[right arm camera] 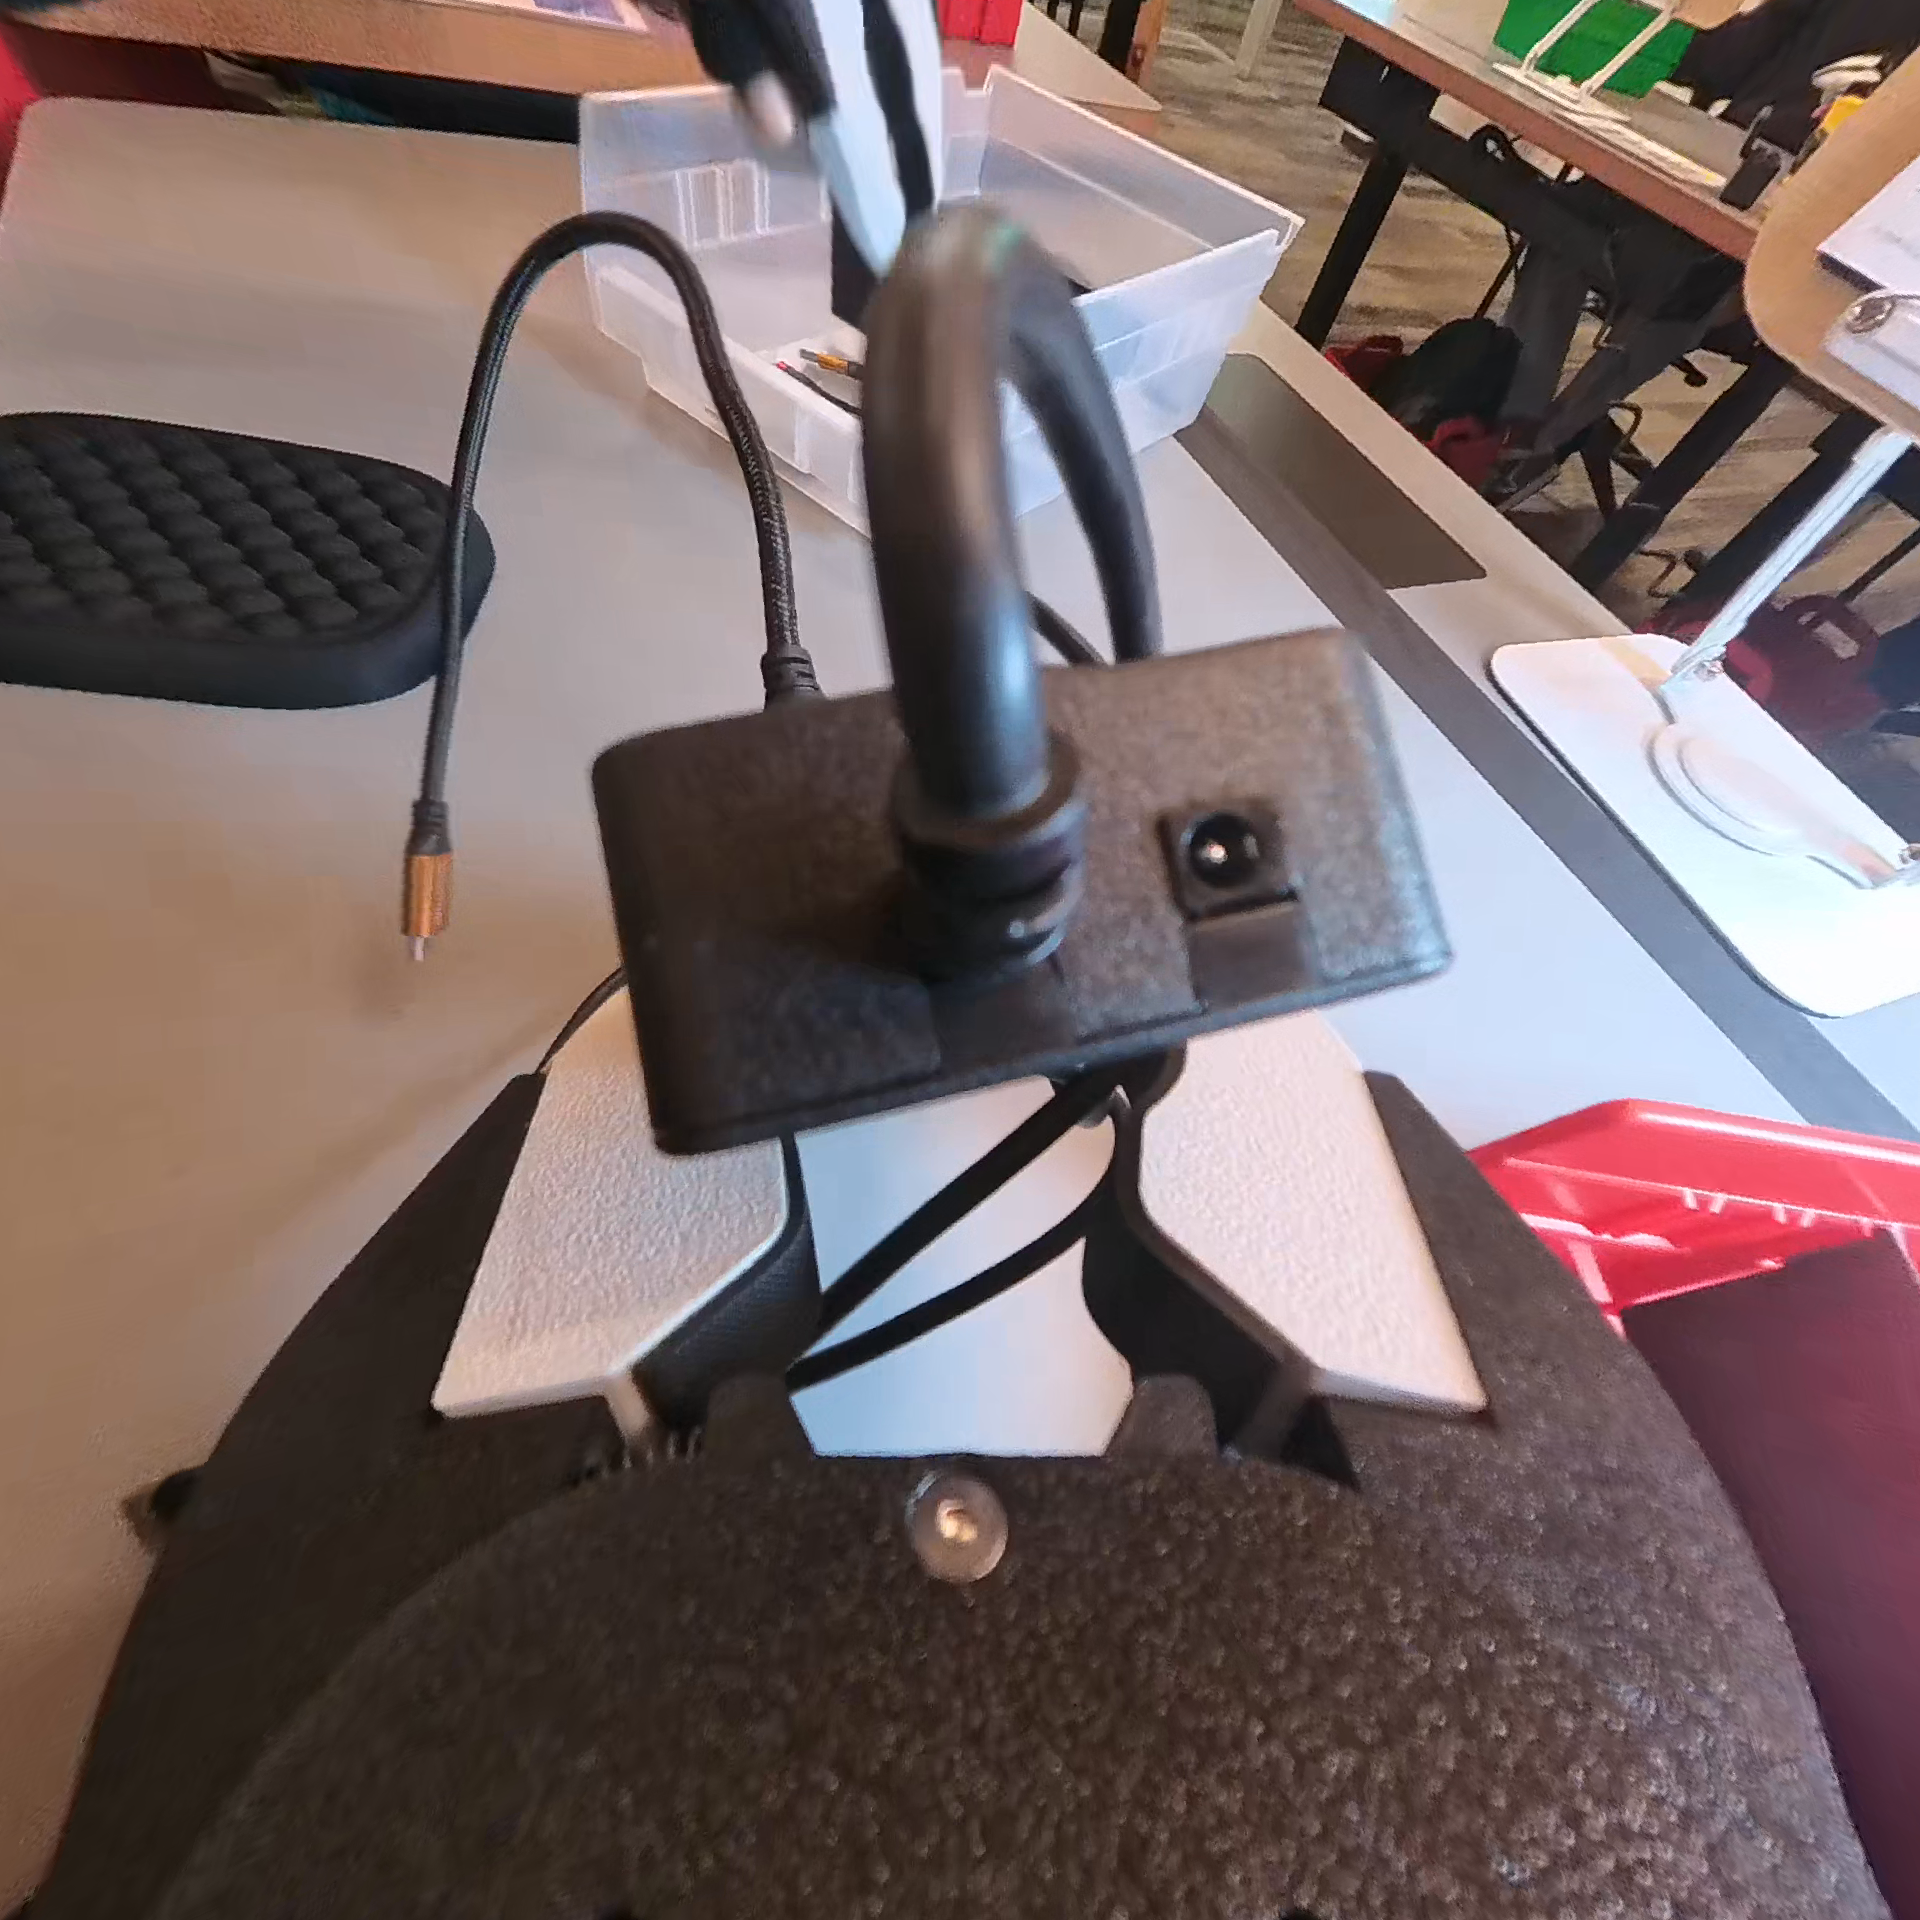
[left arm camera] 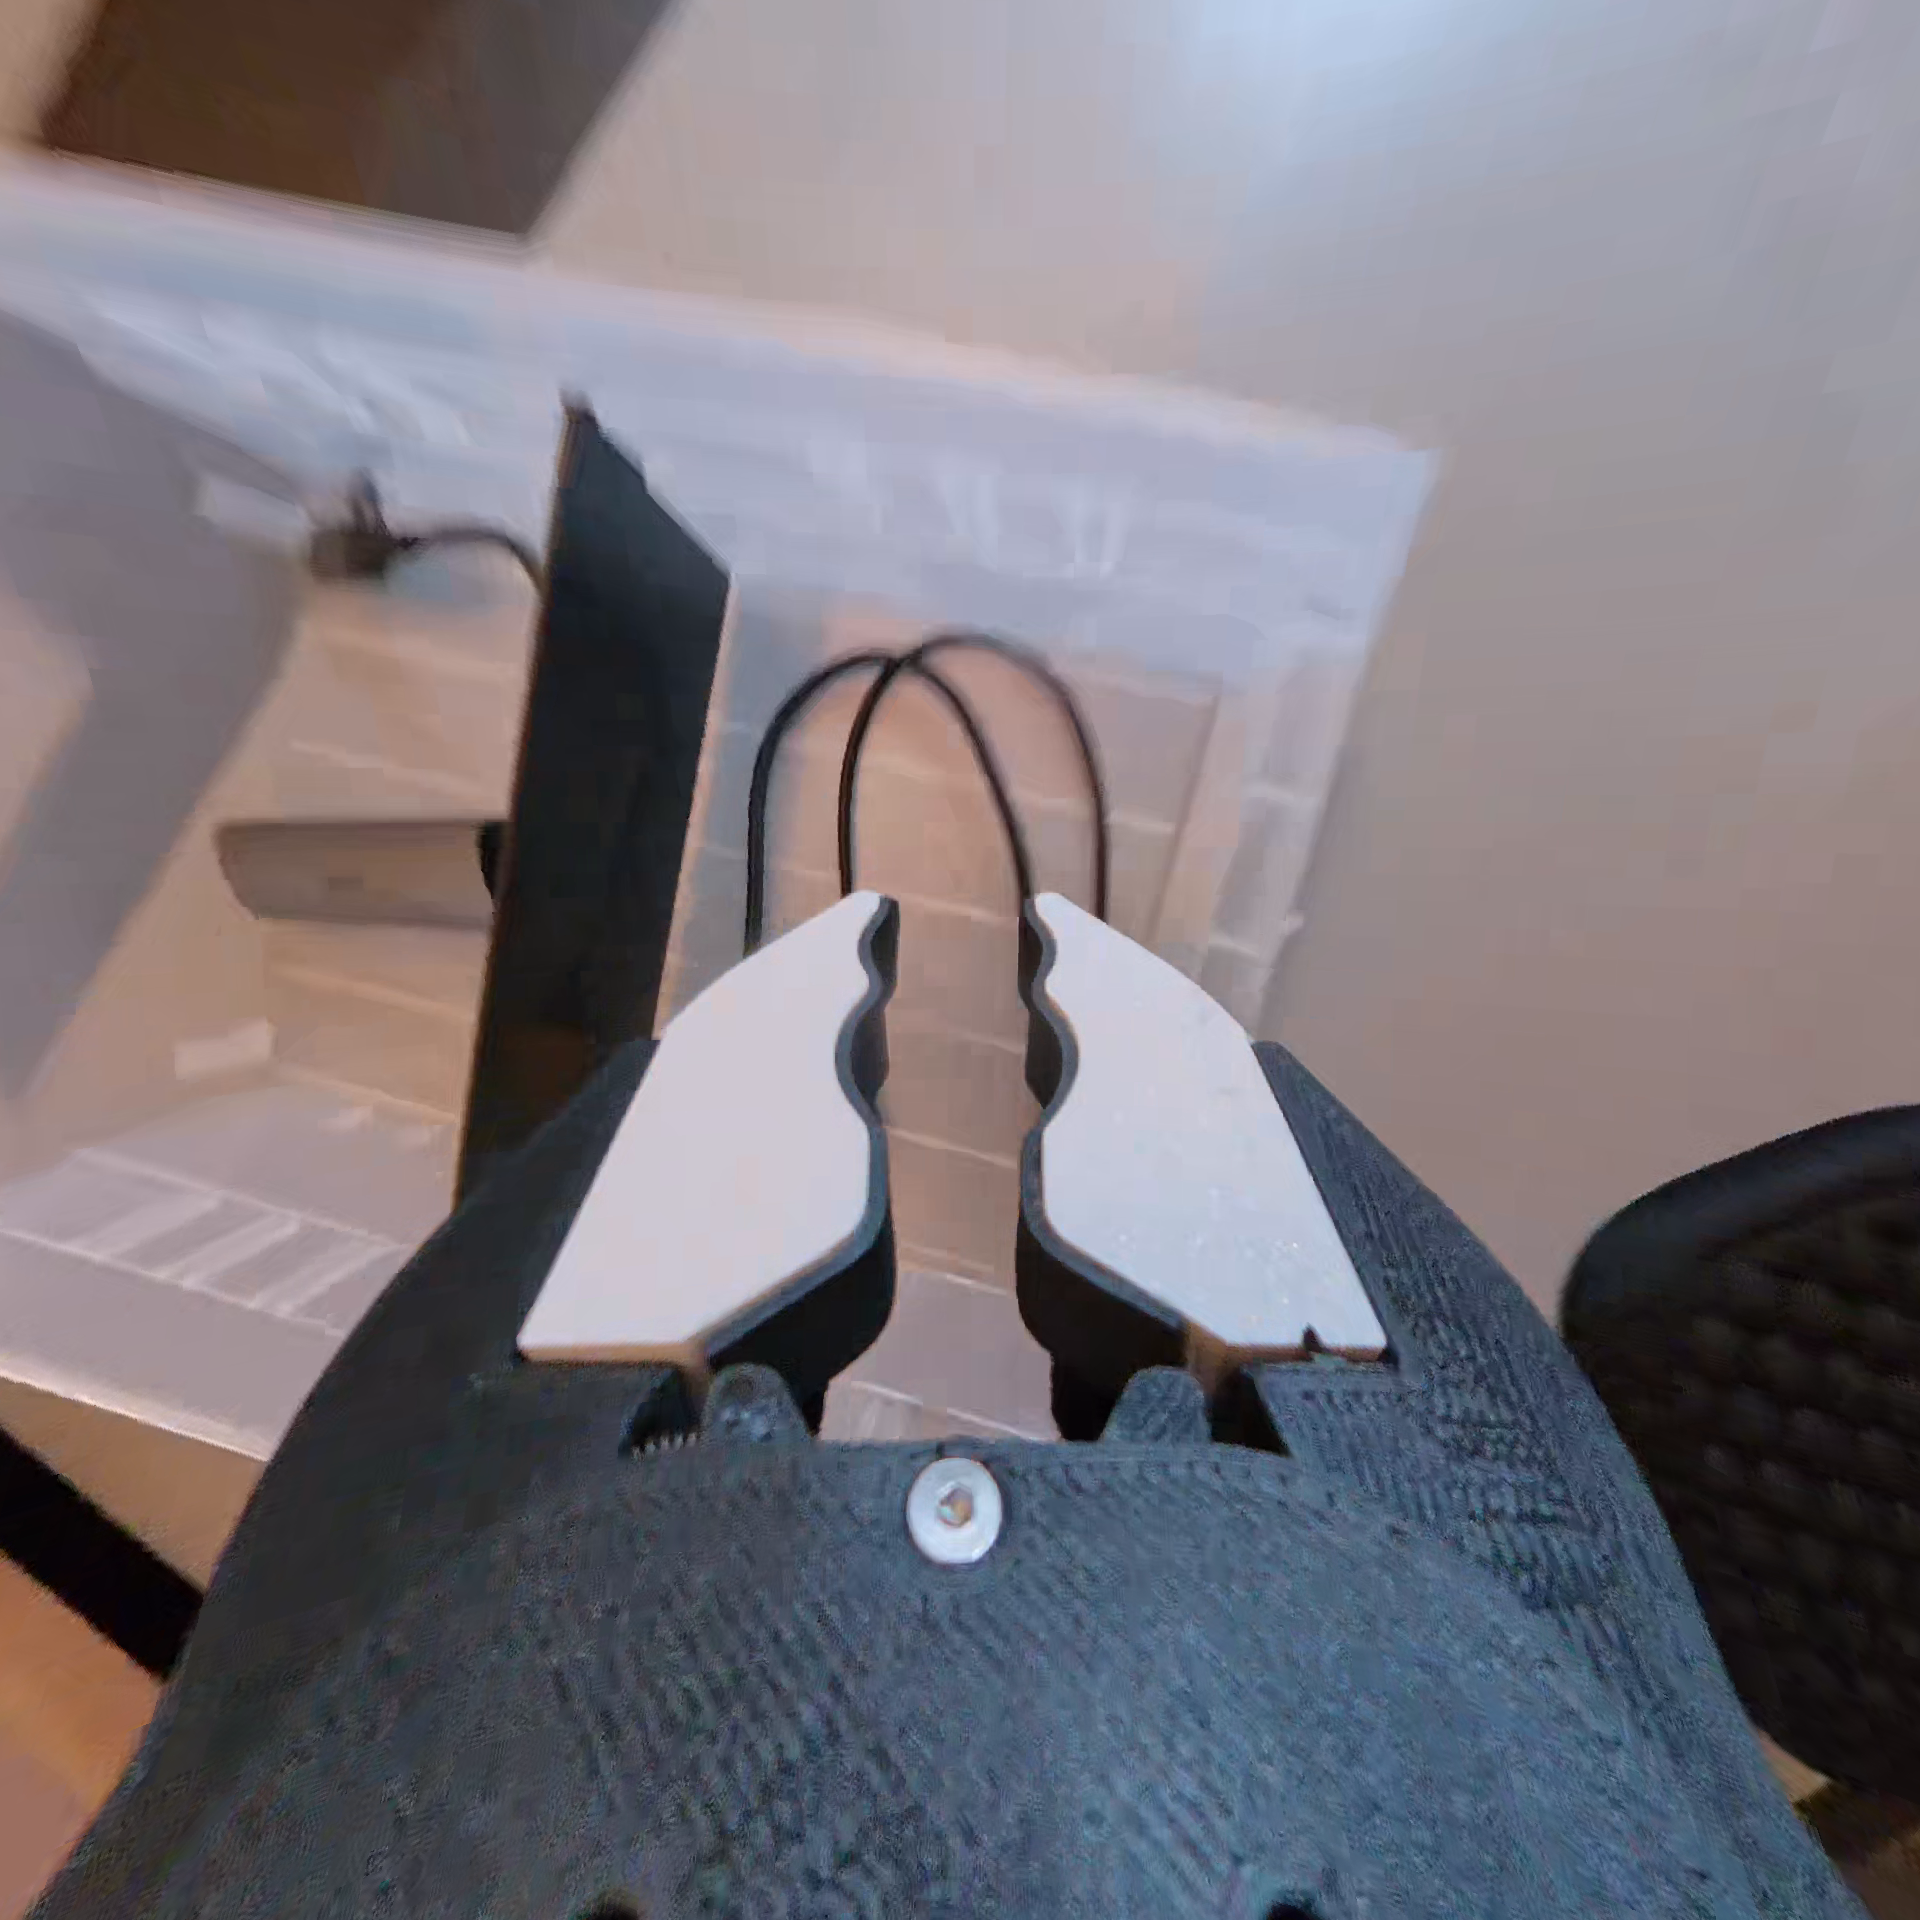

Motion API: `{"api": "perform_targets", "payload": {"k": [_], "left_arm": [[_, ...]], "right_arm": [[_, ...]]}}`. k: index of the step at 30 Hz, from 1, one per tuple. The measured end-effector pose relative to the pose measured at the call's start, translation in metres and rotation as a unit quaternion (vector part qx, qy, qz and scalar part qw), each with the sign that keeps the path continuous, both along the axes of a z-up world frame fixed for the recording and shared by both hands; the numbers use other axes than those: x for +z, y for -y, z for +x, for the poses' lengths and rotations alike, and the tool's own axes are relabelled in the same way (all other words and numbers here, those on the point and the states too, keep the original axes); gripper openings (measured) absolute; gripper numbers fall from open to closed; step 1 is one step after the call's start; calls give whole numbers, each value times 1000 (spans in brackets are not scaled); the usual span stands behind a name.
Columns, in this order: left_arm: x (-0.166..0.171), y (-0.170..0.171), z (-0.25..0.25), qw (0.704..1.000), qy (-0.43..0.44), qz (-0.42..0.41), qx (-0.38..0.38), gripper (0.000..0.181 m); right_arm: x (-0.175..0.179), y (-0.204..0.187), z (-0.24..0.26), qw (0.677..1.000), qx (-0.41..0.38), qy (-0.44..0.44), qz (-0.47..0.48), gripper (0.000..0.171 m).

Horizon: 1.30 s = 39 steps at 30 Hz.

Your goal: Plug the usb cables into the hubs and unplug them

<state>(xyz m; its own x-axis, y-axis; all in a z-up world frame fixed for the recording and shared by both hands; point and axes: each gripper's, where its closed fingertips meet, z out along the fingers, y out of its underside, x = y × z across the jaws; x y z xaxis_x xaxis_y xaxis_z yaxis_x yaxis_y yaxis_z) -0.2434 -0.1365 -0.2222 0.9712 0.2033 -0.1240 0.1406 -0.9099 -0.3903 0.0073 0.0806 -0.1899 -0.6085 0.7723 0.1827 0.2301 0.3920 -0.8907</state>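
Observation:
My right gripper (right arm camera: 966, 1049) is shut on a black hub (right arm camera: 810, 914) and holds it above the table; its fingertips are hidden under the hub. A thick black cable (right arm camera: 956, 499) rises from the hub beside a round power socket (right arm camera: 1216, 852). A braided cable (right arm camera: 748, 416) arcs from the hub's far edge and ends in a loose copper plug (right arm camera: 426, 883). My left gripper (left arm camera: 961, 914) is open and empty above a clear bin (left arm camera: 1299, 644). Thin black cable loops (left arm camera: 935, 675), a grey hub (left arm camera: 353, 868) and a black upright slab (left arm camera: 603, 790) are in the bin. The left gripper also shows, blurred, in the right wrist view (right arm camera: 831, 104).
A black textured pad (right arm camera: 208, 551) lies on the grey table at the left; it also shows in the left wrist view (left arm camera: 1766, 1403). The clear bin (right arm camera: 1143, 312) sits behind the hub. A red crate (right arm camera: 1714, 1195) and a white stand base (right arm camera: 1714, 831) are at the right. My hands' fingertips stand some 35 centimeters from each other.

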Motion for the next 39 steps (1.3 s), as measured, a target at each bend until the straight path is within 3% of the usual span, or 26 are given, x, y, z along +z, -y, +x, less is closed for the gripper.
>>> {"api": "perform_targets", "payload": {"k": [1, 3, 9, 12, 16, 18, 22, 26, 29, 33, 36, 37, 39], "left_arm": [[-15, 7, -6, 1000, 2, -28, 7, 22], [-36, 12, -8, 998, 20, -63, 7, 22], [-61, -21, 4, 992, 112, -38, 30, 23], [-75, -22, -1, 990, 114, -69, 48, 21], [-66, -20, -11, 993, 79, -72, 47, 7], [-37, -24, -12, 996, 68, -22, 49, 4], [68, -41, 8, 983, 64, 172, 30, 4], [155, -56, 68, 935, 99, 339, -37, 4], [175, -64, 119, 895, 157, 408, -85, 4], [163, -68, 184, 832, 268, 461, -157, 4], [136, -71, 212, 803, 323, 469, -174, 4], [122, -72, 214, 803, 335, 465, -165, 4], [79, -73, 204, 833, 330, 427, -121, 4]], "right_arm": [[-1, 1, 0, 1000, 0, 0, 1, 63], [-3, 1, -1, 1000, -1, 1, 3, 63], [-12, 0, -2, 1000, -4, 11, -1, 63], [-12, -1, -2, 1000, -5, 11, -4, 63], [-10, -3, -1, 1000, -7, 6, -2, 63], [-8, -5, 0, 1000, -9, 1, -2, 63], [-5, -8, -1, 1000, -12, -6, -6, 63], [0, -8, -2, 1000, -15, -14, -8, 63], [3, -10, -1, 999, -23, -23, -2, 63], [7, -19, -1, 999, -41, -32, -2, 63], [7, -32, -4, 998, -62, -33, -4, 63], [6, -36, -5, 997, -68, -31, -6, 63], [4, -44, -7, 996, -81, -28, -9, 63]]}}
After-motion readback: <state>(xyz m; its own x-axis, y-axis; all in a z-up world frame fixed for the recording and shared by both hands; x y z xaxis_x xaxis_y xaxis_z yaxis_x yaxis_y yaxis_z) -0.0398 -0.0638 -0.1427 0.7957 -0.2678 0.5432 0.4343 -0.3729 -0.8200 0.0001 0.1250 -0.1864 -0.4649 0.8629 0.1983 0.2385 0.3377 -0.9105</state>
